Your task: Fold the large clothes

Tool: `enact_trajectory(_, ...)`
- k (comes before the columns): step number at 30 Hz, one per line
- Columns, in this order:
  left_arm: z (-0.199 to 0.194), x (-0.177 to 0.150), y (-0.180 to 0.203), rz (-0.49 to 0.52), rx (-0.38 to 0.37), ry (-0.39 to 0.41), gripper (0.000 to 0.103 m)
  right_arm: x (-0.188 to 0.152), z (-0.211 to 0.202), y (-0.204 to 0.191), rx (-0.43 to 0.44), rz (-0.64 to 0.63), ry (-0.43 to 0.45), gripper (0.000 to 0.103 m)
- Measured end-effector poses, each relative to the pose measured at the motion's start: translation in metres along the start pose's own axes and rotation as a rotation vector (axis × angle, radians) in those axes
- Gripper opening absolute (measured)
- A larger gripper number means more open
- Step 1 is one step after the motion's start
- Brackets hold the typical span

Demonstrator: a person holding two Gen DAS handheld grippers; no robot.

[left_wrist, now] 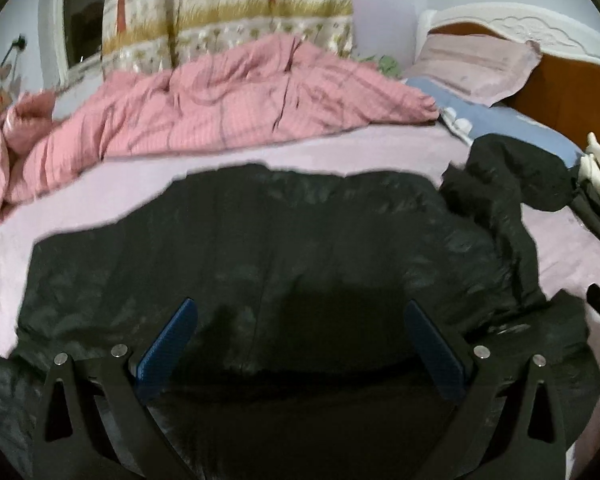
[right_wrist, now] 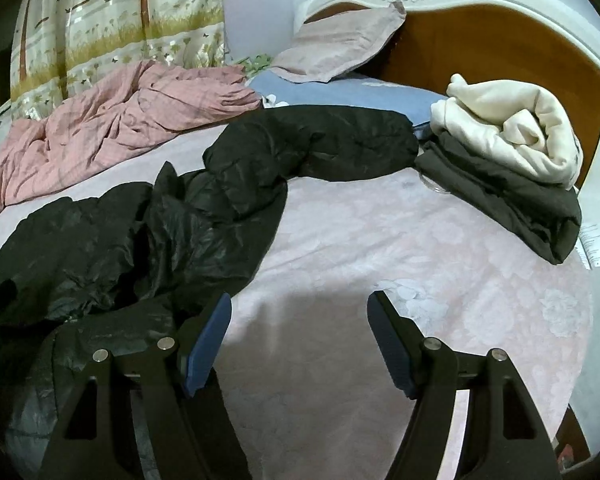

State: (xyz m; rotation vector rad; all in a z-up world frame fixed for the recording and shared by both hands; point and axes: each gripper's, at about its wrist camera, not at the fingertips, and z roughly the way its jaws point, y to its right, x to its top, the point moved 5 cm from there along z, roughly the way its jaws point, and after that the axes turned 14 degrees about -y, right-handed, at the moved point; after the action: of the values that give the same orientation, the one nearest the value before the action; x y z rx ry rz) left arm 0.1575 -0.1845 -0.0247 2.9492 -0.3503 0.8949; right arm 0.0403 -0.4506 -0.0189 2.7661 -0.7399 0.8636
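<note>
1. Left gripper (left_wrist: 300, 344) tilts down over the black jacket (left_wrist: 260, 248), jaws spread wide, released, nothing pinched.
2. Right gripper (right_wrist: 300, 340) tilts down over bare pink sheet (right_wrist: 380, 248), jaws apart, empty.
3. Jacket lies spread mid-bed, glossy, wrinkled, one sleeve (right_wrist: 312, 140) reaching toward the headboard (right_wrist: 480, 48).
4. Only the right view fully shows the folded clothes pile (right_wrist: 508, 168) by the headboard.

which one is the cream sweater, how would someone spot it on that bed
Start at the wooden headboard with its white carved trim, then look down to the bed's near corner. There a small stack of clothes sits, and the cream sweater is the rolled bundle on top, resting on a folded dark garment. It is the only pale, cream-coloured piece; the black puffer jacket beside it lies spread out, unfolded.
</note>
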Motion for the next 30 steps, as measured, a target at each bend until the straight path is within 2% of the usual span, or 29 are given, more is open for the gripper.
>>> enact_trajectory(3, 0.016, -0.008, -0.010, -0.050, -0.030, -0.050, 0.102, 0.001, -0.001, -0.003, 0.003, -0.004, 0.010, 0.073)
enact_trajectory(8, 0.027, -0.014, -0.015, -0.087, -0.055, -0.066, 0.102, 0.010, 0.007, -0.001, -0.011, -0.017, 0.003, 0.073)
enact_trajectory(13, 0.043, -0.019, -0.011, -0.076, 0.005, -0.110, 0.102, 0.033, 0.030, 0.017, -0.033, 0.008, -0.016, 0.073)
enact_trajectory(14, 0.046, -0.020, -0.010, -0.067, 0.024, -0.123, 0.102, 0.035, 0.035, 0.021, -0.023, 0.031, -0.030, 0.073)
enact_trajectory(16, 0.049, -0.021, -0.007, -0.049, 0.059, -0.127, 0.103, 0.038, 0.049, 0.035, 0.053, 0.109, -0.085, 0.073)
enact_trajectory(18, 0.050, -0.021, -0.005, -0.035, 0.063, -0.124, 0.102, 0.038, 0.056, 0.043, 0.020, 0.154, -0.142, 0.073)
enact_trajectory(22, 0.050, -0.022, -0.010, -0.054, 0.004, -0.119, 0.102, 0.047, 0.051, 0.028, -0.036, 0.046, -0.070, 0.073)
enact_trajectory(24, 0.048, -0.022, -0.010, -0.052, 0.007, -0.108, 0.102, 0.049, 0.059, 0.023, 0.025, 0.023, -0.088, 0.073)
enact_trajectory(25, 0.047, -0.023, -0.009, -0.050, 0.011, -0.101, 0.102, 0.049, 0.066, 0.025, 0.070, 0.042, -0.118, 0.073)
enact_trajectory(28, 0.045, -0.024, -0.009, -0.054, 0.014, -0.080, 0.102, 0.049, 0.084, 0.044, 0.136, 0.145, -0.194, 0.073)
enact_trajectory(30, 0.044, -0.025, -0.009, -0.057, 0.007, -0.079, 0.102, 0.052, 0.095, 0.053, 0.199, 0.194, -0.219, 0.073)
